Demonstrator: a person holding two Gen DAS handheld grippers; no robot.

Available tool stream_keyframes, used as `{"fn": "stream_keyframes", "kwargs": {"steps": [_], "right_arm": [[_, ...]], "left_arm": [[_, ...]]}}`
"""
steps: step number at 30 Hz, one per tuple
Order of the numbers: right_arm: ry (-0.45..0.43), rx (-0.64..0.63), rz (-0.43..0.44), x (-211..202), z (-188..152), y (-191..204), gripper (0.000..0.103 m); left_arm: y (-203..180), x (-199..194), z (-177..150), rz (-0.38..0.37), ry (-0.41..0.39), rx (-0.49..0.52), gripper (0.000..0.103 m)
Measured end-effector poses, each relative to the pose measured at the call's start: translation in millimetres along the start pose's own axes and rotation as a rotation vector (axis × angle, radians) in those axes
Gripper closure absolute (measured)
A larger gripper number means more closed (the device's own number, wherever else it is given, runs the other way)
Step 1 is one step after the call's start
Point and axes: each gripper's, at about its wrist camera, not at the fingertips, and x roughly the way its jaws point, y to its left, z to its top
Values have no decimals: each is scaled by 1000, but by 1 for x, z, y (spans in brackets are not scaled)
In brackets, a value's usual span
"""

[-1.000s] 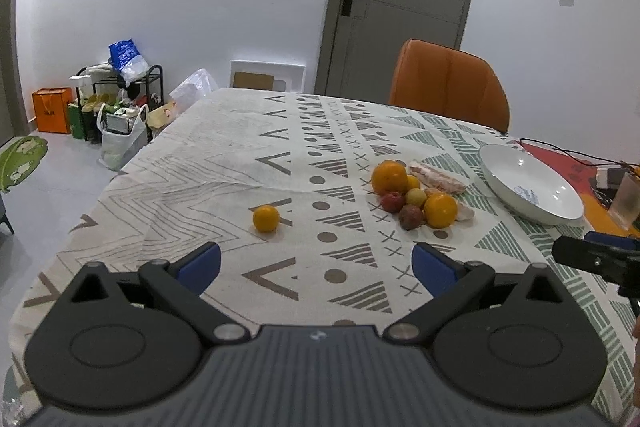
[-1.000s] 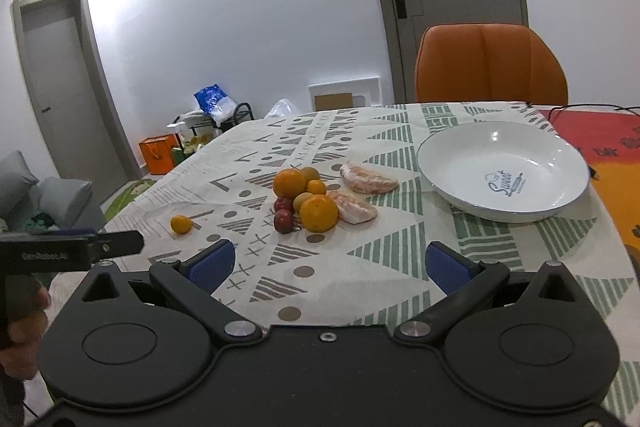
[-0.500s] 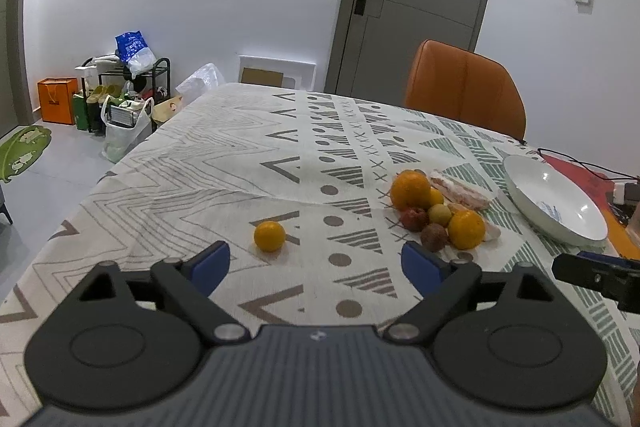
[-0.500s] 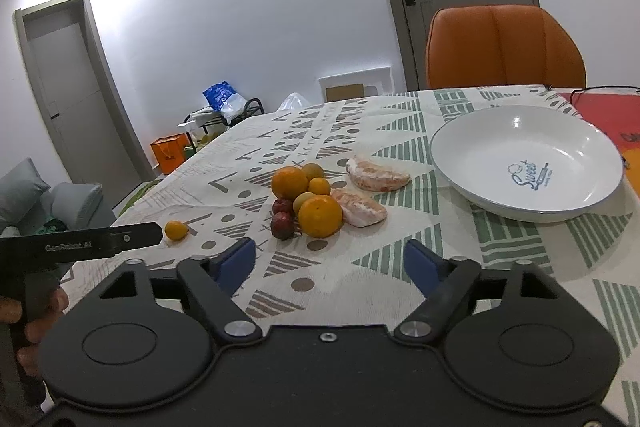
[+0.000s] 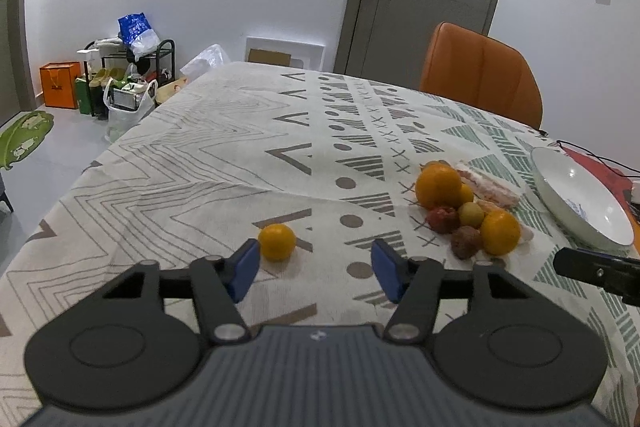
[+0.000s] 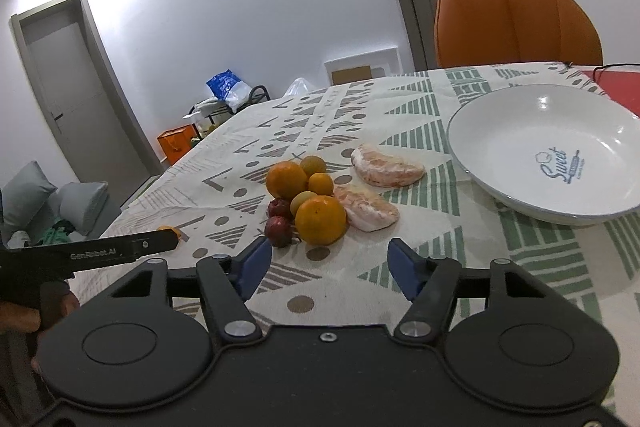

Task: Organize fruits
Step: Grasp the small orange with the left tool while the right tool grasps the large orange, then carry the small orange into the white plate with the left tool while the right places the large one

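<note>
While both grippers' fingers close on nothing, small orange (image 5: pixel 277 241) beside left gripper (image 5: pixel 316 269), tablecloth bare ahead.

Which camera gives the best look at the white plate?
The right wrist view: the white plate is shown nearly whole, empty, its blue lettering readable. The left wrist view catches it only edge-on at the right side.

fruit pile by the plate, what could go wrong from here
The fruit pile is packed tight, so closing the right hand-held gripper on the front orange may nudge the dark red fruits into rolling. The lone small orange sits just off the left hand-held gripper's closing jaws and could be knocked away.
</note>
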Motion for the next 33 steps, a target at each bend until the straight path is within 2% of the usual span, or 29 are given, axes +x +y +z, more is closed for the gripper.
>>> {"fn": "stream_keyframes", "kwargs": {"steps": [9, 18, 20, 22, 23, 26, 28, 29, 33], "right_arm": [[35, 12, 7, 23, 8, -2, 45], [65, 11, 10, 42, 14, 2, 45], [68, 8, 9, 45, 15, 3, 45], [75, 7, 6, 49, 15, 3, 46], [78, 8, 4, 52, 16, 3, 47], [90, 8, -1, 59, 16, 4, 51], [99, 1, 0, 63, 16, 6, 57], [102, -3, 1, 64, 16, 6, 64], [99, -5, 5, 66, 16, 7, 68]], "left_arm": [[5, 21, 3, 46, 22, -4, 59], [9, 31, 10, 70, 19, 2, 60], [9, 33, 10, 75, 16, 8, 66], [9, 34, 10, 86, 12, 12, 78], [10, 35, 11, 84, 13, 10, 79], [12, 34, 12, 73, 15, 3, 79], [14, 33, 12, 69, 16, -3, 79], [14, 33, 12, 67, 16, -6, 79], [12, 30, 13, 60, 17, -3, 79]]}}
